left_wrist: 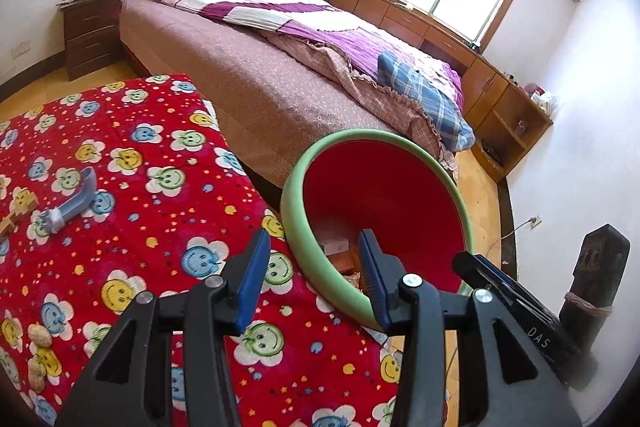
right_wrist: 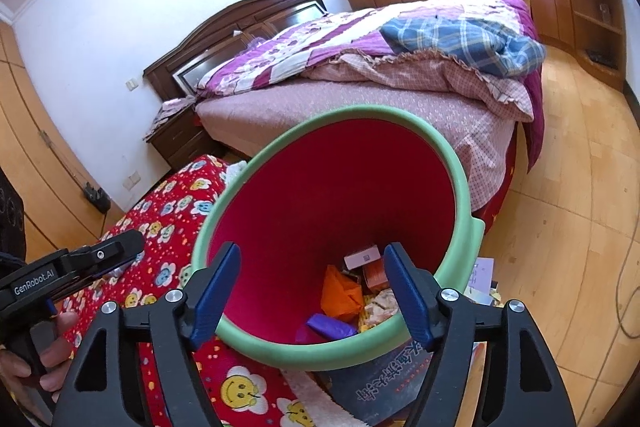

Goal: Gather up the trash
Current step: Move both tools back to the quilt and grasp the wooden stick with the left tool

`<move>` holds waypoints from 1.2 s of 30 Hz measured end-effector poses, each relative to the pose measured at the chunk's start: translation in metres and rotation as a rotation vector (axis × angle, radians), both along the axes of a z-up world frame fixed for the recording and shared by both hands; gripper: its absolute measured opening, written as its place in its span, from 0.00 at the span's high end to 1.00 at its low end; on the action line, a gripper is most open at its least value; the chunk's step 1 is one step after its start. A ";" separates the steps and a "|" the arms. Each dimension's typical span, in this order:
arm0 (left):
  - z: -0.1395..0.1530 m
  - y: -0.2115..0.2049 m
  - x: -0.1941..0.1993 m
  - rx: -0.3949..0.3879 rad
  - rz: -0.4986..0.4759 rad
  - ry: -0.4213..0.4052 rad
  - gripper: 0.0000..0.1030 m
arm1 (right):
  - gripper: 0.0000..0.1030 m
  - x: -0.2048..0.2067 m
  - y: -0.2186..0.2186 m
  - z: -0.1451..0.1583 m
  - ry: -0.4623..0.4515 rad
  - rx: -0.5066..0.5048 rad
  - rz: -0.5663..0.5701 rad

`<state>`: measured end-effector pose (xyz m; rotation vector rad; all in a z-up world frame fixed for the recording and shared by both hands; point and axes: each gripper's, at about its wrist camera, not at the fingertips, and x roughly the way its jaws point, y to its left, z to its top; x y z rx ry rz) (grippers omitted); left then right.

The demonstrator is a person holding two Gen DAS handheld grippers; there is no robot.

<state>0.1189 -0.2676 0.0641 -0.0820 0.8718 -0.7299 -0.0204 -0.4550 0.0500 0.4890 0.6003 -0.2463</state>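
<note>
A red bin with a green rim (left_wrist: pixel 298 227) (right_wrist: pixel 460 187) stands beside the red smiley-flower cloth (left_wrist: pixel 160 227) (right_wrist: pixel 176 211). Inside it lie an orange wrapper (right_wrist: pixel 340 293), a purple scrap (right_wrist: pixel 330 325), small boxes (right_wrist: pixel 362 257) and other bits. My left gripper (left_wrist: pixel 314 281) is open and empty, over the cloth's edge at the bin's rim. My right gripper (right_wrist: pixel 312 291) is open and empty above the bin's mouth. On the cloth lie a grey-blue curved piece (left_wrist: pixel 74 203), peanuts (left_wrist: pixel 40 337) and a tan item (left_wrist: pixel 18 211).
A bed with purple quilt (left_wrist: pixel 304 27) (right_wrist: pixel 400 39) stands behind the bin. A nightstand (left_wrist: pixel 92 31) and wooden cabinets (left_wrist: pixel 492 83) line the walls. Papers and a printed bag (right_wrist: pixel 384 383) lie by the bin's base. A dark speaker (left_wrist: pixel 596 283) stands at right.
</note>
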 end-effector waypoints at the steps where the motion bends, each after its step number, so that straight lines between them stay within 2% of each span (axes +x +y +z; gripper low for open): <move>1: 0.001 0.003 -0.001 -0.002 0.005 -0.002 0.56 | 0.27 -0.001 0.003 0.002 -0.004 -0.005 0.002; 19: 0.018 0.087 -0.004 -0.013 0.135 -0.029 0.56 | 0.26 0.008 0.064 0.032 -0.046 -0.029 0.092; 36: 0.022 0.191 0.016 0.055 0.310 -0.067 0.56 | 0.26 0.047 0.137 0.050 -0.056 -0.040 0.230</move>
